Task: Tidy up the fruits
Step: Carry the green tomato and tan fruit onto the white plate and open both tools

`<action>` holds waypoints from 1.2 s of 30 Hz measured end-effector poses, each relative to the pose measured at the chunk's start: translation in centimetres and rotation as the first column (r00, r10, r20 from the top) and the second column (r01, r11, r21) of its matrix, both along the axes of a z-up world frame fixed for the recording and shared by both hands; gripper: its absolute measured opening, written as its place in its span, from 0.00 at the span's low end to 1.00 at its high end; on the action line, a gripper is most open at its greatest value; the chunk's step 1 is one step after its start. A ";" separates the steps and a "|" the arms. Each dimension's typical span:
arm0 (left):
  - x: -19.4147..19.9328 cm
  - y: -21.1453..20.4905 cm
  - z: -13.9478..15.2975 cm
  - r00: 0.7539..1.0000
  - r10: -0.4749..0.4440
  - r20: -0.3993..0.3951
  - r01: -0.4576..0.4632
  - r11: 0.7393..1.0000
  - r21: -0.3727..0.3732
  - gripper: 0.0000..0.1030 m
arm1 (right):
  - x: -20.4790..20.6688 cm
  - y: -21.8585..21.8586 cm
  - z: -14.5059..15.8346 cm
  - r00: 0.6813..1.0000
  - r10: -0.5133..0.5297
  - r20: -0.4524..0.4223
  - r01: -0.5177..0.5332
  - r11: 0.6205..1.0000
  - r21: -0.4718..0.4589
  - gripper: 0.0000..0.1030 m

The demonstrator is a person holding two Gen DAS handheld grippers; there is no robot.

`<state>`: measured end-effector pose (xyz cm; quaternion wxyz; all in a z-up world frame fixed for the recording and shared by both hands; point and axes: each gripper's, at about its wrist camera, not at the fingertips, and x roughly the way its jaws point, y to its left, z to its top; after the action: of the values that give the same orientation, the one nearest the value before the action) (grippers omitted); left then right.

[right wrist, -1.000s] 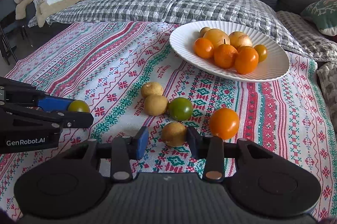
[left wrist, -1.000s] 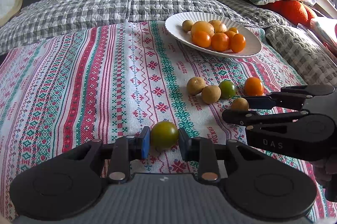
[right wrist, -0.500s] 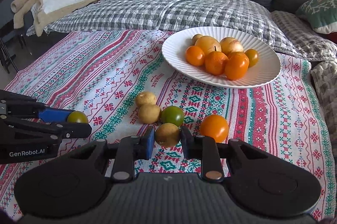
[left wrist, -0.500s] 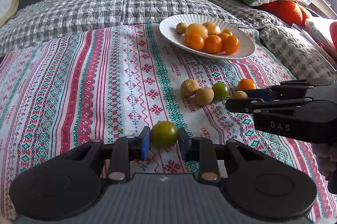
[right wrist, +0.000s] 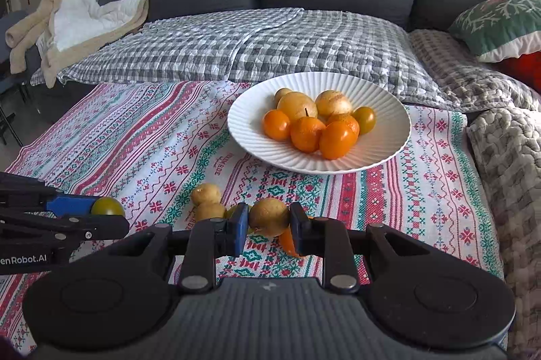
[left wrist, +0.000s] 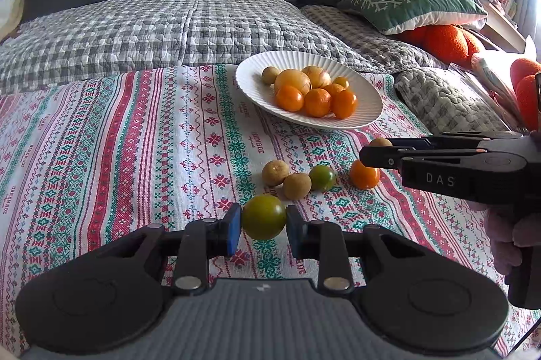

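Observation:
My left gripper (left wrist: 263, 223) is shut on a green tomato (left wrist: 263, 221), held above the patterned cloth. My right gripper (right wrist: 268, 219) is shut on a small brown fruit (right wrist: 268, 217), lifted off the cloth; from the left wrist view that fruit (left wrist: 380, 142) peeks out at the right gripper's tip. On the cloth lie two brown fruits (left wrist: 275, 172) (left wrist: 297, 186), a green tomato (left wrist: 322, 178) and an orange one (left wrist: 364, 174). A white ribbed plate (right wrist: 385, 137) farther back holds several orange and yellow-brown fruits.
The cloth covers a table (left wrist: 101, 157) in front of a grey sofa with a checked quilt (left wrist: 135, 28). A green cushion (left wrist: 412, 5) and orange plush things (left wrist: 446, 42) lie at the right. A folded blanket (right wrist: 74, 22) sits on the sofa's left arm.
My right gripper closed on the brown fruit and lifted it off the cloth toward the plate. My left gripper kept its hold on the green tomato and hardly moved.

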<state>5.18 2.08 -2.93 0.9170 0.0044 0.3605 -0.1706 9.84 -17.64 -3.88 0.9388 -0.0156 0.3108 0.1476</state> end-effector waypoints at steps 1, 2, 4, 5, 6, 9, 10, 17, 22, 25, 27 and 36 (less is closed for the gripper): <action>0.0 -0.2 0.1 1.000 0.001 0.001 -0.001 1.000 -0.006 0.22 | 0.1 -0.2 0.2 1.000 -0.009 0.007 0.009 1.000 0.004 0.23; 0.1 -0.3 0.3 1.000 0.001 0.002 -0.001 1.000 -0.013 0.22 | 0.3 -0.5 0.4 1.000 -0.018 0.012 0.017 1.000 0.008 0.23; 0.4 -0.8 0.6 1.000 -0.007 0.006 0.007 1.000 -0.021 0.22 | 0.7 -1.0 0.7 0.999 -0.035 0.021 0.035 0.999 0.019 0.23; 0.5 -1.1 0.8 1.000 -0.012 0.011 0.012 1.000 -0.020 0.22 | 0.9 -1.3 0.9 0.999 -0.044 0.023 0.043 0.999 0.024 0.23; 0.8 -1.4 0.9 1.000 -0.018 0.019 0.019 1.000 -0.016 0.22 | 1.1 -1.5 1.1 0.999 -0.046 0.025 0.046 0.999 0.027 0.23; 1.8 -2.1 1.2 1.000 -0.019 0.019 0.019 1.000 -0.014 0.22 | 2.1 -2.6 2.1 0.997 -0.059 0.050 0.057 0.998 0.040 0.23; 2.3 -2.4 1.3 1.000 -0.016 0.011 0.017 1.000 -0.018 0.22 | 2.4 -3.1 2.5 0.997 -0.062 0.050 0.059 0.997 0.057 0.23; 5.7 -4.3 1.8 1.000 -0.013 0.002 0.013 0.998 -0.054 0.22 | 4.9 -6.0 3.1 0.996 -0.084 0.036 0.078 0.985 0.153 0.23; 8.1 -6.5 1.5 1.000 -0.028 0.012 0.029 0.997 -0.069 0.22 | 6.7 -7.2 2.5 0.995 -0.095 -0.008 0.095 0.982 0.166 0.23; 9.3 -7.7 1.0 0.999 -0.033 0.006 0.034 0.997 -0.069 0.22 | 7.6 -8.0 2.3 0.994 -0.101 -0.033 0.106 0.967 0.233 0.23; 10.0 -8.4 0.5 0.999 -0.032 0.004 0.032 0.997 -0.065 0.22 | 7.9 -8.1 2.2 0.994 -0.104 -0.042 0.111 0.962 0.251 0.23; 11.8 -9.5 -1.0 1.000 -0.002 -0.010 0.002 0.999 -0.051 0.22 | 8.7 -8.7 0.9 0.990 -0.108 -0.089 0.128 0.956 0.263 0.23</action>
<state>16.95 -7.38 -3.95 0.9150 -0.0195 0.3604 -0.1805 18.50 -26.37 -3.03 0.9273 0.1355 0.3228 0.1325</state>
